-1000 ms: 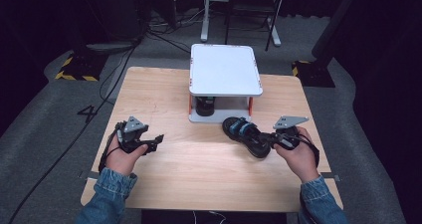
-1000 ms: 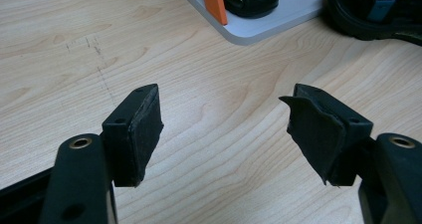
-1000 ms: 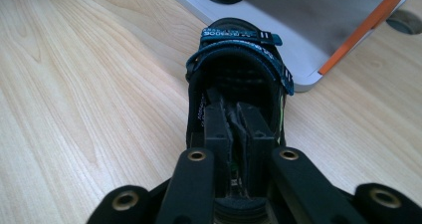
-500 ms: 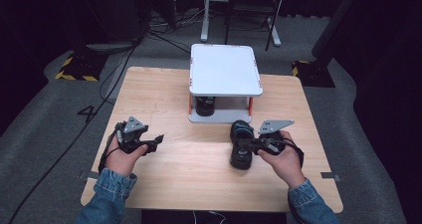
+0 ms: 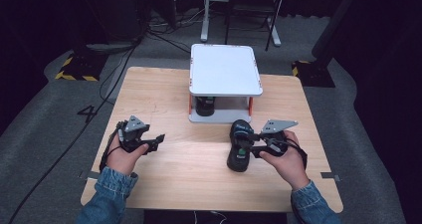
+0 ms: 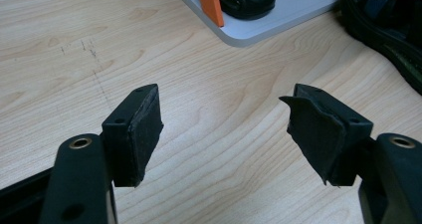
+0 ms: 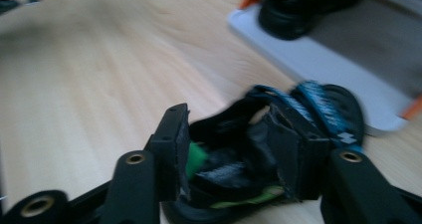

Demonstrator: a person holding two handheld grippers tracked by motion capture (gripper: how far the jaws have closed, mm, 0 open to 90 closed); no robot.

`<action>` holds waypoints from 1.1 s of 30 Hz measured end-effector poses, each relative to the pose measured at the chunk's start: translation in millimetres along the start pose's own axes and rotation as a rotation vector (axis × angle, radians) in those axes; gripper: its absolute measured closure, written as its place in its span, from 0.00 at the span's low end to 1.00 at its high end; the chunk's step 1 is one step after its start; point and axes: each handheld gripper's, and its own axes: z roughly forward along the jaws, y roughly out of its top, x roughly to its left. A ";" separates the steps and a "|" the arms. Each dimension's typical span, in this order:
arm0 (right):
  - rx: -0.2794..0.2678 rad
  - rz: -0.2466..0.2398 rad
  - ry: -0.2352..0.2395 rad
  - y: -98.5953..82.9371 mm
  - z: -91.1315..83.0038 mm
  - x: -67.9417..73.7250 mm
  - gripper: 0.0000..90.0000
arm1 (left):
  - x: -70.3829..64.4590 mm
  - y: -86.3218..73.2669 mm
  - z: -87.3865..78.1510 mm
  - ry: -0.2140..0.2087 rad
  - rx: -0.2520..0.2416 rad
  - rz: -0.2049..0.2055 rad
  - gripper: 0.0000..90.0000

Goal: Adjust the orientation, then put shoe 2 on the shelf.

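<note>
Table [image 5: 164, 204]: I see it in front of me, floor on all sides.
Rack [image 5: 225, 69]: at the table's far edge, middle.
Shoe under rack [image 5: 205, 106]: on the rack's lower shelf, left part.
Sandal [image 5: 240, 145]: on the table, before the rack's right corner, just right of centre.
Right gripper [image 5: 253, 148]: at the sandal's right side, my jaws around its straps.
Left gripper [image 5: 158, 141]: near the table's left edge, well apart from the sandal, over bare wood.
Cables [image 5: 159, 27]: on the floor behind the table.
</note>
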 end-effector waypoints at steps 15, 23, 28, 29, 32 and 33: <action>0.037 -0.003 -0.129 -9.3 19.3 -15.3 0.93 | 1.6 0.4 3.3 -0.003 0.005 -0.001 0.33; -0.072 -0.046 -0.097 18.1 5.5 -19.0 1.00 | 2.2 -2.0 -1.2 0.003 0.004 -0.009 0.33; 0.005 -0.103 -0.086 14.5 6.3 -18.9 0.66 | 6.2 -5.7 -8.3 0.021 -0.001 -0.023 0.33; 0.005 -0.103 -0.086 14.5 6.3 -18.9 0.66 | 6.2 -5.7 -8.3 0.021 -0.001 -0.023 0.33; 0.078 -0.103 -0.106 5.5 16.5 -23.3 0.55 | 5.2 -6.8 -8.2 0.021 -0.003 -0.021 0.33; 0.078 -0.103 -0.106 5.5 16.5 -23.3 0.55 | 4.9 -7.0 -8.4 0.021 -0.002 -0.019 0.33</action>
